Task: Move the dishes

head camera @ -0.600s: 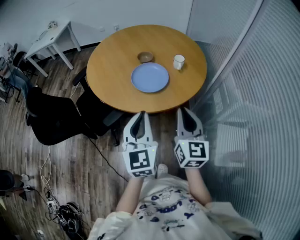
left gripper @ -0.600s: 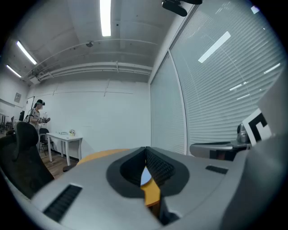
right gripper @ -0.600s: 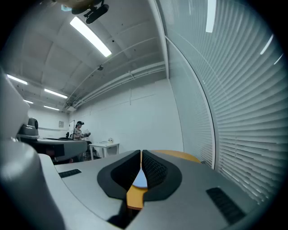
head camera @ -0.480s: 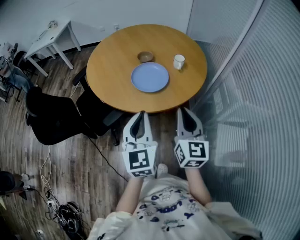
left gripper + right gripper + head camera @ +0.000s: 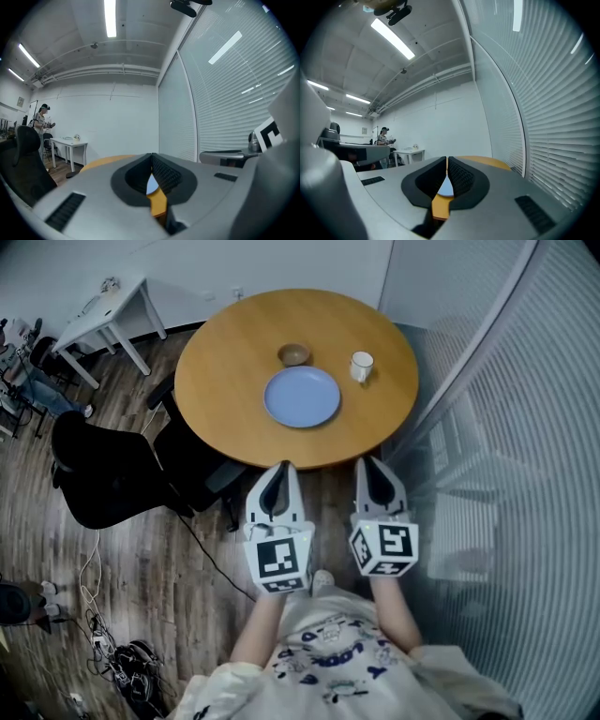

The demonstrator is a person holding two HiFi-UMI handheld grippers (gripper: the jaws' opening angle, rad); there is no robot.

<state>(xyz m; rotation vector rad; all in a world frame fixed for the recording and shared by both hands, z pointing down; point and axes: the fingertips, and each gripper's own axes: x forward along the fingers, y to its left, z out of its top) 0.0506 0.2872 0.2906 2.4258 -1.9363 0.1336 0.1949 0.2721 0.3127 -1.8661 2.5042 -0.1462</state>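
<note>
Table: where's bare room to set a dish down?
Left part of the table, between plate and rim, is bare; so is the near strip below the plate. Crowded at centre: bowl and cup close behind the plate.

- Round wooden table (image 5: pixel 220 381): far centre, light-brown top.
- Black office chair (image 5: pixel 103 474): on the floor, left of the table and near its edge.
- Second dark chair (image 5: pixel 192 460): partly tucked under the table's near-left rim.
- White desk (image 5: pixel 108 315): far left, against the white wall (image 5: pixel 234 263). It carries a small item, too small to identify.
- Wood-plank floor (image 5: pixel 56 549): covers the left half of the scene.
- Cables (image 5: pixel 117 652): loose tangle, near left, with one black lead running towards the table.
- Glass partition with horizontal blinds (image 5: pixel 534 446): runs along the whole right side.
- Ceiling strip light (image 5: pixel 110 18): overhead, lit.
- Person (image 5: pixel 41 124): standing far left, just beside the white desk.
</note>
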